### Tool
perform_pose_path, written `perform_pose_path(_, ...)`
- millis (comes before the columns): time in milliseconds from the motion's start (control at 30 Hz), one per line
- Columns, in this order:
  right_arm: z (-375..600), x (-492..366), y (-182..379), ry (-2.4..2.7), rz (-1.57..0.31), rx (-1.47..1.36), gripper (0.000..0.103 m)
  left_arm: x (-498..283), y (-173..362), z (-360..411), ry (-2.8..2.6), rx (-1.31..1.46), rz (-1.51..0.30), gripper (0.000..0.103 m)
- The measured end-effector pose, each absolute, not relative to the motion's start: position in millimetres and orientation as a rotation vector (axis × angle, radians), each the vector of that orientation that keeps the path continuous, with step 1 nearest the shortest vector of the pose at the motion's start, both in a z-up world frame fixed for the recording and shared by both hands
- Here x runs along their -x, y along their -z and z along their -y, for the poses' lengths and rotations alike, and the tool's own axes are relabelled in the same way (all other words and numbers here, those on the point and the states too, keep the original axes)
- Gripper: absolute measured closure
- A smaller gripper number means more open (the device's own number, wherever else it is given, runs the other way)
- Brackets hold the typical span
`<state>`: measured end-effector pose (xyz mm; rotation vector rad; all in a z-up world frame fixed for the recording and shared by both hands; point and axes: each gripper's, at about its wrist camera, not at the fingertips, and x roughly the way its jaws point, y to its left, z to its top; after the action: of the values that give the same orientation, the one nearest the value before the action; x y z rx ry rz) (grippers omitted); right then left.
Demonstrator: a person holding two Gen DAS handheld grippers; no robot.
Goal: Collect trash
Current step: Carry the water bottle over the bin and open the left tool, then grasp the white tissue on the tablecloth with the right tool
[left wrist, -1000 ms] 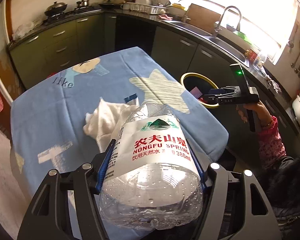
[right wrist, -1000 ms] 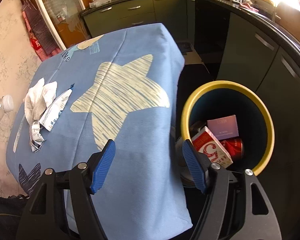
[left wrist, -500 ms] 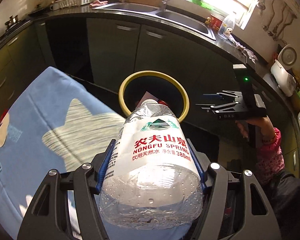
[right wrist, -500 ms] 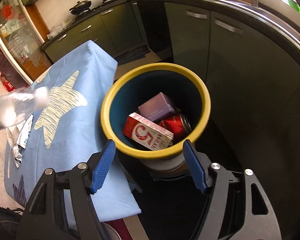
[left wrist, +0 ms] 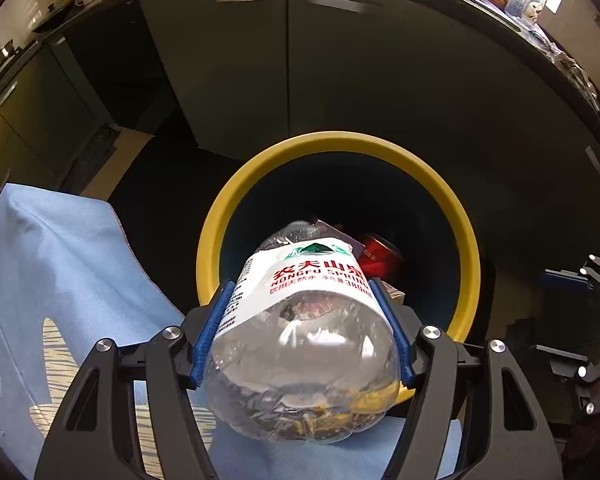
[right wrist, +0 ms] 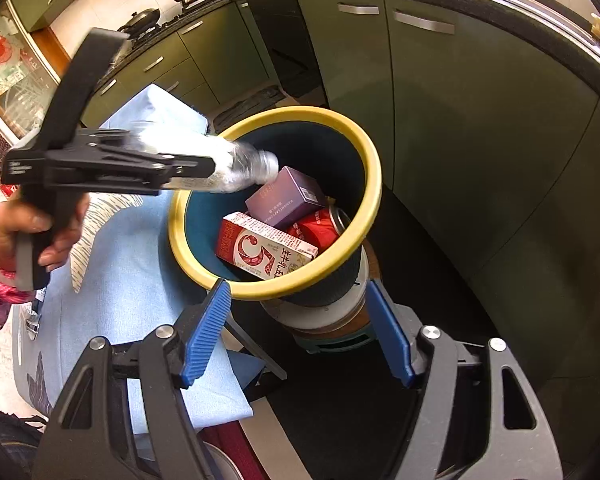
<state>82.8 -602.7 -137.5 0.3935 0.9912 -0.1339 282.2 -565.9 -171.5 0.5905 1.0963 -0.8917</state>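
My left gripper (left wrist: 304, 300) is shut on a clear plastic water bottle (left wrist: 300, 344) with a white and red label. The bottle points neck-first over the mouth of the yellow-rimmed dark bin (left wrist: 466, 236). In the right wrist view the left gripper (right wrist: 188, 168) holds the bottle (right wrist: 240, 168) above the bin's left rim (right wrist: 374, 184). The bin holds a red and white carton (right wrist: 264, 248), a purple box (right wrist: 286, 198) and a red can (right wrist: 320, 228). My right gripper (right wrist: 298, 328) is open and empty, just in front of the bin.
A table with a blue star-print cloth (right wrist: 132, 280) stands left of the bin, also seen in the left wrist view (left wrist: 60, 264). Green kitchen cabinets (right wrist: 460, 120) curve behind the bin. The bin stands on a white base (right wrist: 324, 316) on the dark floor.
My left gripper has carried the bottle from above the table to over the bin mouth and tilted it down. My right gripper stays open beside the bin.
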Motion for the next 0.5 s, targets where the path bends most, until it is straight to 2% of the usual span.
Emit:
perform_pose_path(133,602.5,-82.2,139.5,0.133,-0.991,-0.401,0.037,-273.3,139.2,544.3,0.925,-0.517,-1.044,0.02)
perform_pose_path(300,594.6,-88.1,138.2,0.121,-0.989,-0.397,0.037,-255.9,81.3,481.0,0.936,-0.396,-0.952,0.015)
perform_pose_path(500,575.4,-94.1,125.4,0.103,-0.98,-0.359,0.037,-229.6,29.1,369.6,0.882,-0.239,-0.846,0.011)
